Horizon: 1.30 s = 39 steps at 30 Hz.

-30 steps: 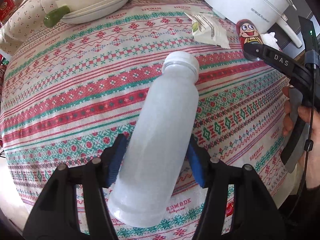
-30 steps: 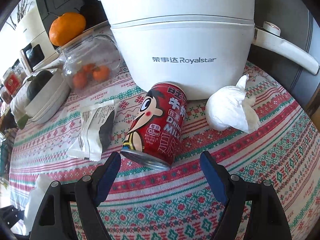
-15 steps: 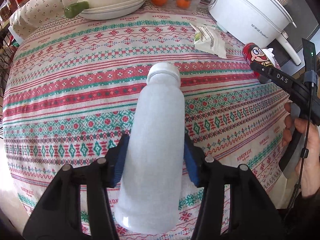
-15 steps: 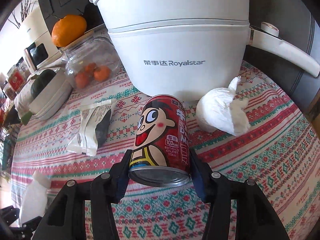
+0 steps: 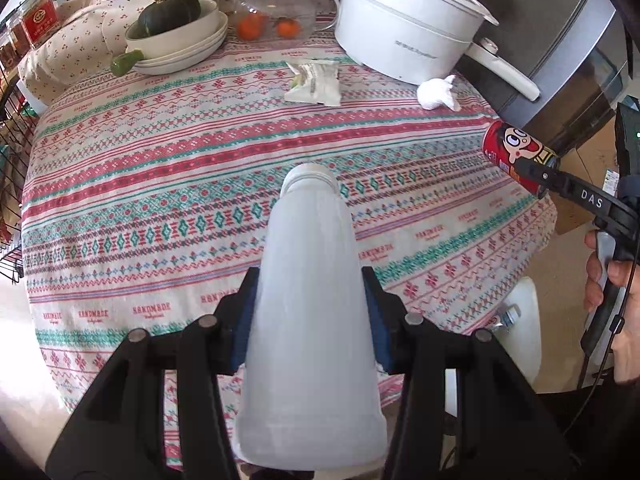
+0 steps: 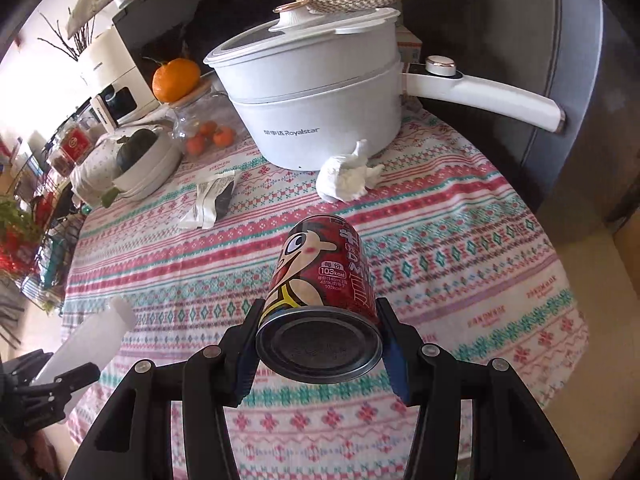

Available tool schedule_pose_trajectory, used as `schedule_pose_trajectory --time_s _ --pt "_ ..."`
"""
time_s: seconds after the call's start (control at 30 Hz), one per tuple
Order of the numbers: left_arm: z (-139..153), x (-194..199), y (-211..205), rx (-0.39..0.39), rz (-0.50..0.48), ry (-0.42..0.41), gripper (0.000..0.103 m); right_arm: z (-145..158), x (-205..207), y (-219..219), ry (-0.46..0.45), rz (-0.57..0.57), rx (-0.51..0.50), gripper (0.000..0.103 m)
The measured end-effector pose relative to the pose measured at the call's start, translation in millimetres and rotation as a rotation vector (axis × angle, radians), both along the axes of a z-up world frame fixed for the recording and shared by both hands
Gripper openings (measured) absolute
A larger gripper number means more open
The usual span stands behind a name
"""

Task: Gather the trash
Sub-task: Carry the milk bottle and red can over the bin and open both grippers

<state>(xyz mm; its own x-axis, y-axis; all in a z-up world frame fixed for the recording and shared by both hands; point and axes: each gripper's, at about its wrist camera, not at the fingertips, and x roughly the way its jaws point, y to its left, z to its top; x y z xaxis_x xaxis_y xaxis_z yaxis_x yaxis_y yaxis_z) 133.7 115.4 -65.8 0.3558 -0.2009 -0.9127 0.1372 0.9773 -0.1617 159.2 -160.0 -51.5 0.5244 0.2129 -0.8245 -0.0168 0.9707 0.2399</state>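
Note:
My left gripper [image 5: 308, 312] is shut on a frosted white plastic bottle [image 5: 310, 300], held above the near edge of the patterned tablecloth [image 5: 160, 168]. My right gripper [image 6: 318, 344] is shut on a red milk can [image 6: 320, 280] with a cartoon face, lifted above the table. The can also shows in the left wrist view [image 5: 516, 152], and the bottle in the right wrist view [image 6: 86, 344]. A crumpled white tissue [image 6: 346, 176] and an empty snack wrapper [image 6: 212, 200] lie on the cloth by the pot.
A white electric pot [image 6: 316, 108] with a long handle stands at the back. A glass jar of oranges [image 5: 276, 20], stacked bowls with a green squash [image 5: 176, 40] and a grey cabinet [image 5: 560, 60] surround it. A white bin [image 5: 516, 340] stands below the table's right edge.
Both grippers have pulled back and up from the table. The right one closed on the can and lifted it away from the pot. The left still holds the bottle.

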Motion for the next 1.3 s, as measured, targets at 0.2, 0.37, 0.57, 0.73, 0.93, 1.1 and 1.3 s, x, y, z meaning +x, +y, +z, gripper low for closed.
schedule_pose_trajectory --time_s 0.2,0.37,0.57,0.73,0.93,1.1,1.3 --pt "9.3 -21.7 -42.5 -0.036 -0.033 -0.003 0.05 17.3 -53.4 -39.1 0.029 0.004 0.017 0.054" --pt "19.1 -45.6 -76.2 -0.087 -0.08 -0.027 0.05 30.3 -94.7 -71.3 0.004 -0.008 0.038 0.054" --pt "8.3 -76.6 -114.2 -0.148 -0.134 -0.035 0.05 25.7 -133.2 -104.4 0.001 -0.036 0.048 0.054" --pt "-6.7 -97.2 -149.9 -0.095 -0.252 -0.031 0.05 30.0 -160.1 -125.4 -0.037 -0.01 0.009 0.054" --pt "-27.7 -115.5 -185.5 -0.088 -0.385 0.031 0.05 7.1 -182.1 -147.5 0.026 -0.008 0.015 0.054" --pt "-45.1 -130.5 -216.3 -0.07 -0.487 0.077 0.05 -14.3 -193.5 -155.0 0.083 0.004 -0.003 0.054" --pt "-64.1 -134.8 -238.6 -0.055 -0.548 0.098 0.051 -29.4 -198.3 -156.1 0.127 0.024 -0.012 0.054"
